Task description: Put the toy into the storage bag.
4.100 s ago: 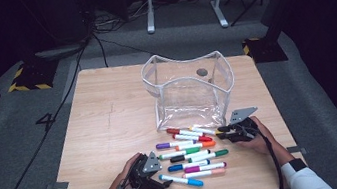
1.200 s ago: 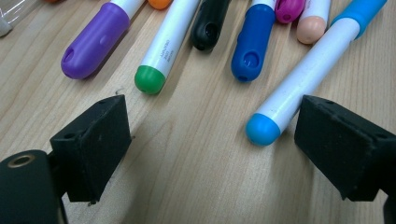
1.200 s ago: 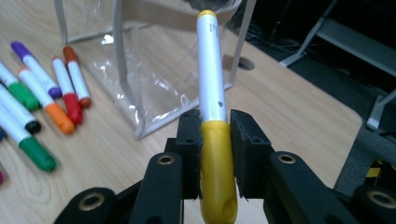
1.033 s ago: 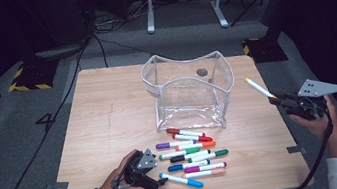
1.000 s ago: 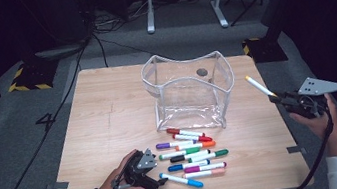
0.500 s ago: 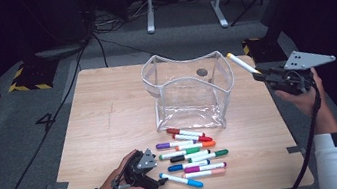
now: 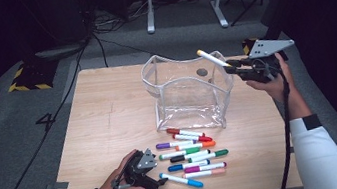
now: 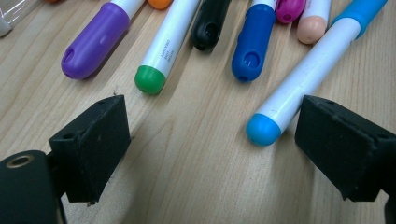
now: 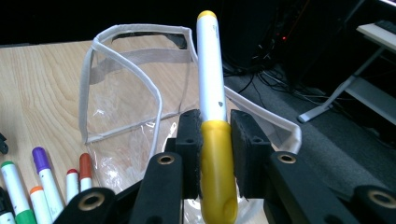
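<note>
Now the yellow marker (image 7: 211,58), clamped in the right gripper (image 7: 230,64), has been lifted over the clear pouch (image 7: 187,91) from the table's right edge, ready for dropping in; the left gripper (image 8: 205,135) is left open.

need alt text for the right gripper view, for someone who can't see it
The right gripper grips a yellow marker by its yellow cap between two black fingers, with the white barrel pointing up and away. Behind it, an open clear pouch stands on the wooden table, and more markers lie at lower left.

A white marker with a yellow cap (image 9: 212,135) is held tilted over the clear, open-topped pouch (image 7: 189,94).
</note>
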The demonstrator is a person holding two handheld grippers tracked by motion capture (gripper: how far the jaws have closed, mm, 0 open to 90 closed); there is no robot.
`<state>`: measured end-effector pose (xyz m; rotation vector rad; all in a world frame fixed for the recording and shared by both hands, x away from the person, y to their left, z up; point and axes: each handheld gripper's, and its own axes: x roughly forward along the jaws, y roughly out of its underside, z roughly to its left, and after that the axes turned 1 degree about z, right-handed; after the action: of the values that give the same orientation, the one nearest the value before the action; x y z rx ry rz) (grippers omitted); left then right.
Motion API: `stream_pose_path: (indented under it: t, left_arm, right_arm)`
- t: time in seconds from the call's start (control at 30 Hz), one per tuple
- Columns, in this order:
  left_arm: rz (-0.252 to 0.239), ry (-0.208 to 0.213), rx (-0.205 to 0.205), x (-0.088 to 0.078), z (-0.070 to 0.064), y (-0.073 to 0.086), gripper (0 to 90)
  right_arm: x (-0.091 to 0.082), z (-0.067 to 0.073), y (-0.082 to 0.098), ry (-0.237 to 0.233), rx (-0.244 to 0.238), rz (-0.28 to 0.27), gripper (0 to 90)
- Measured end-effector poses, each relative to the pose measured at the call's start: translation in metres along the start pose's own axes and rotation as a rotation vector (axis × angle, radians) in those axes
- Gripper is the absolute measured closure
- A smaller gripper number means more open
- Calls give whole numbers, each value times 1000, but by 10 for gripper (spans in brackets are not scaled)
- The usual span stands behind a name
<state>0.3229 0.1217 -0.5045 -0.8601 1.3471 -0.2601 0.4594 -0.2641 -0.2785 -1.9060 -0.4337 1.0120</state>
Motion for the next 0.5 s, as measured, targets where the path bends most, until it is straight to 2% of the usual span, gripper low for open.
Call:
stream_pose_path:
  t: [0.17, 0.23, 0.33, 0.47, 0.5]
  left_arm:
    - [2, -1, 0, 0, 0, 0, 105]
    - [0, 0, 0, 0, 0, 0, 105]
    - [1, 0, 0, 0, 0, 0, 106]
    - [1, 0, 0, 0, 0, 0, 105]
    - [0, 0, 0, 0, 0, 0, 106]
  right_arm:
    - [27, 0, -6, -20, -22, 52, 742]
    - [38, 0, -7, -36, -22, 65, 743]
    - [55, -1, -9, -37, -26, 116, 743]
    - [69, -1, -11, -55, -21, 142, 743]
    - [77, -2, -11, -55, -21, 167, 743]
